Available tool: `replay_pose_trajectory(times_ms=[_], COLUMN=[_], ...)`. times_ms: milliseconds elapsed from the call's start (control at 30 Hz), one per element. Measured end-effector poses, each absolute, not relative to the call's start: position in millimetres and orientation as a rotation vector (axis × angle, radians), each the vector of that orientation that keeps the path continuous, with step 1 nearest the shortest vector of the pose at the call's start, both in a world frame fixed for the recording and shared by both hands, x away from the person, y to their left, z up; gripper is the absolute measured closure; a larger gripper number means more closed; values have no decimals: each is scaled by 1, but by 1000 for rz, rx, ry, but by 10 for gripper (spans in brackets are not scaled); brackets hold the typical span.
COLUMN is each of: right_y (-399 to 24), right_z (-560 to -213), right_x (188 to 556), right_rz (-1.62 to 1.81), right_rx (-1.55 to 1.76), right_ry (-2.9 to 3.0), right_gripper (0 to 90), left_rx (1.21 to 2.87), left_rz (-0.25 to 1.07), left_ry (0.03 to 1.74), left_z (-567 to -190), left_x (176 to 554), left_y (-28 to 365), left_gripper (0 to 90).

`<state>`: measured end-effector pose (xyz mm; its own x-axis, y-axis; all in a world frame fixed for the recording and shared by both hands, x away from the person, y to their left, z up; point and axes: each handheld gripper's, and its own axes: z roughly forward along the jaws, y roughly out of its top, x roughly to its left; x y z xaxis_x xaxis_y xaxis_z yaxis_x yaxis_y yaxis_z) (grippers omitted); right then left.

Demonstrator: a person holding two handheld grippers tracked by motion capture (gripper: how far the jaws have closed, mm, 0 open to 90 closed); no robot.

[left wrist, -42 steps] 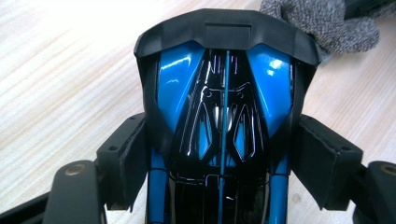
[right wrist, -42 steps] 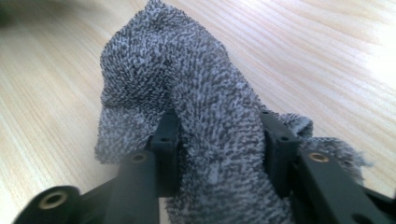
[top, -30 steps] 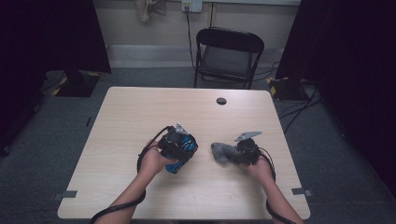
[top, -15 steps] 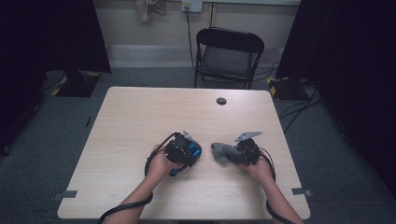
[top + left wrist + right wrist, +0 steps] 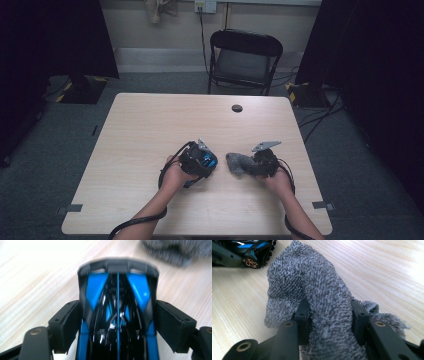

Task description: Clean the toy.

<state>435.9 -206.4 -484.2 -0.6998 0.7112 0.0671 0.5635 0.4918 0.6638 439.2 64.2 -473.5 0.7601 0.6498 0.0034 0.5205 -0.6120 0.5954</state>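
So the right gripper [image 5: 329, 317] has a wad of grey towel [image 5: 317, 297] clamped between its jaws, bunched up and sticking out past the tips, resting low near the table [image 5: 150, 130]. The left gripper [image 5: 117, 322] has the blue and black toy car [image 5: 117, 302] sitting between its jaws. Those jaws have just been opening a bit, and from the left gripper view there looks to be a thin gap on each side, so I'd call it let go or barely cradled rather than gripped.

From the high view the car [image 5: 200, 162] sits in the near middle of the table, with the towel [image 5: 239, 162] just to its right, close but not touching.

If this is a wipe-down, I'd get a firmer pinch on the car first so it can't roll, then bring the cloth in from the right and drag it across the shell with light pressure. A loose car would just get shoved left.
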Motion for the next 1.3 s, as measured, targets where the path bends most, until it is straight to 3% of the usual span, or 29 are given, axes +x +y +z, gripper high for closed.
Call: replay_pose_trajectory(times_ms=[367, 500, 733, 1300], right_y=[-207, -207, -207, -206], right_z=[-485, -485, -485, -484], right_x=[436, 436, 435, 437], right_rz=[1012, 1012, 1015, 995], right_rx=[1094, 1096, 1099, 1111], right_ry=[2518, 2516, 2512, 2522], right_gripper=[596, 595, 596, 600], left_rx=[2390, 2382, 2405, 2320], left_rz=[254, 257, 244, 228], left_ry=[899, 926, 930, 902], left_z=[-484, -482, -479, -438], left_x=[446, 448, 447, 437], left_y=[54, 54, 54, 75], left_gripper=[175, 242, 254, 256])
